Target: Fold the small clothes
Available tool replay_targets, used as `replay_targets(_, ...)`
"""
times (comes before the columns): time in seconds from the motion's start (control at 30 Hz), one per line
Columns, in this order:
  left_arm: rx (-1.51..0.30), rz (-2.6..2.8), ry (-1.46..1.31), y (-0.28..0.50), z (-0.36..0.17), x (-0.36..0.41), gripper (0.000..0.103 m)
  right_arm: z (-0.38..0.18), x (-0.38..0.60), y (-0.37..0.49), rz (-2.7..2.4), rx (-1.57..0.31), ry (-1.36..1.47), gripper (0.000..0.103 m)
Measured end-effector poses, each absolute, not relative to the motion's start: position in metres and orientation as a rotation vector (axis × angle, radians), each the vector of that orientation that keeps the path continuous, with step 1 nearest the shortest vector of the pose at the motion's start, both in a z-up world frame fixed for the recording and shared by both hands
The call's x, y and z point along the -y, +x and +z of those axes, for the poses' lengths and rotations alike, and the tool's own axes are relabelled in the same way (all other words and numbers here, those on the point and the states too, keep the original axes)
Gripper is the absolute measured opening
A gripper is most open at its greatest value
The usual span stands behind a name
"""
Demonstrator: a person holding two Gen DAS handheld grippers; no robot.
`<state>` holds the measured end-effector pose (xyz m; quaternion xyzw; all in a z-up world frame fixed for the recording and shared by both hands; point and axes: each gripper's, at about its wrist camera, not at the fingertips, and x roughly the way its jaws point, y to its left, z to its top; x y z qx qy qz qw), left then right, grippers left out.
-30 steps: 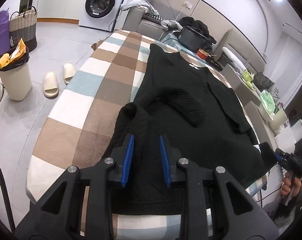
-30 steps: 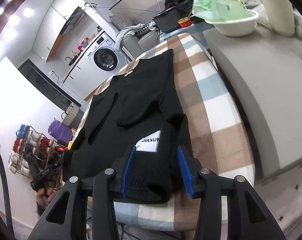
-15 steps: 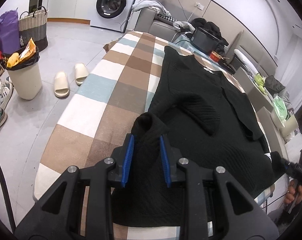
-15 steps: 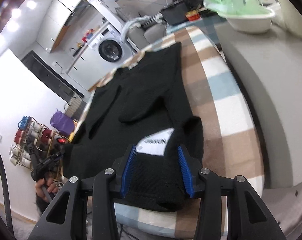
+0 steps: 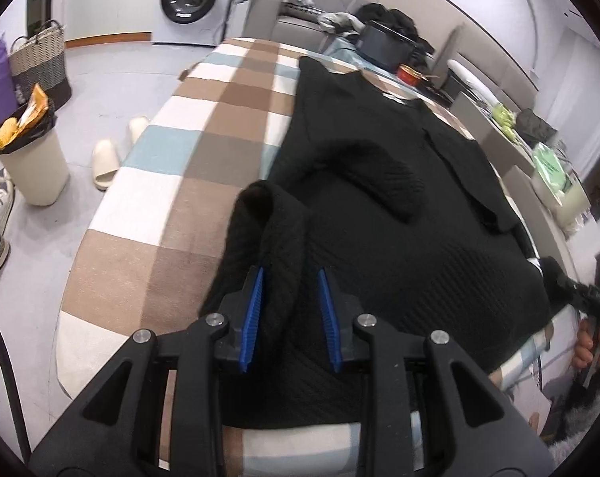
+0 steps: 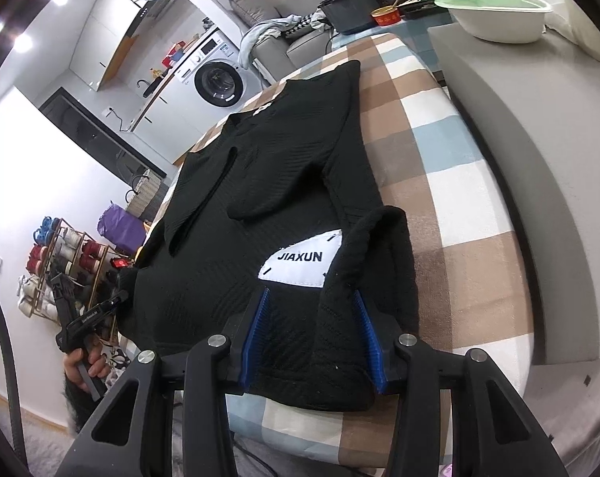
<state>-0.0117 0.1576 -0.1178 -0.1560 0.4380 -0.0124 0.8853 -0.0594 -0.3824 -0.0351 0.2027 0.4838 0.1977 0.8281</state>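
A black knit sweater lies flat on a checked blanket, both sleeves folded across its front. My left gripper is shut on the sweater's near-left hem corner, and the cloth stands up in a fold in front of the pads. In the right wrist view my right gripper is shut on the near-right hem corner of the sweater. That raised corner bares a white label reading JIAXUN. Each view shows the other gripper, held by a hand at the sweater's far corner.
A lined bin, slippers, a woven basket and a washing machine stand on the floor to the left. A grey ledge runs along the blanket's right side, bearing a white basin. A shoe rack stands behind.
Both hem corners have been lifted and drawn a little up the sweater. The fold at the left gripper stands taller, and more of the white label shows at the right gripper.
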Motion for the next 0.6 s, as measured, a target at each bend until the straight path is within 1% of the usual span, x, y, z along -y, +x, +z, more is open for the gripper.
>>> replay_targets(0.17, -0.921, 0.009, -0.356, 0.004, -0.127, -0.168, 0.025, -0.04, 0.384, -0.053, 0.39, -1.032, 0.445, 0.043)
replay_targets(0.2, -0.912, 0.006, -0.361, 0.006, -0.127, -0.168, 0.024, -0.04, 0.383, -0.052, 0.38, -1.03, 0.44, 0.033)
replay_targets(0.23, -0.897, 0.007, -0.362, 0.007, -0.126, -0.168, 0.016, -0.04, 0.381, -0.051, 0.363, -1.022, 0.422, 0.024)
replay_targets(0.27, -0.886, 0.005, -0.365, 0.008, -0.125, -0.168, 0.007, -0.04, 0.38, -0.05, 0.351, -1.012, 0.419, 0.012)
replay_targets(0.3, -0.876, -0.001, -0.376, 0.008, -0.123, -0.169, 0.007, -0.039, 0.381, -0.05, 0.346, -0.996, 0.427, 0.008)
replay_targets(0.43, -0.804, -0.024, -0.42, 0.002, -0.109, -0.174, 0.005, -0.025, 0.388, -0.058, 0.339, -0.895, 0.475, 0.006)
replay_targets(0.6, -0.722, -0.071, -0.472, 0.002, -0.081, -0.181, 0.005, 0.009, 0.395, -0.059, 0.34, -0.75, 0.522, 0.006)
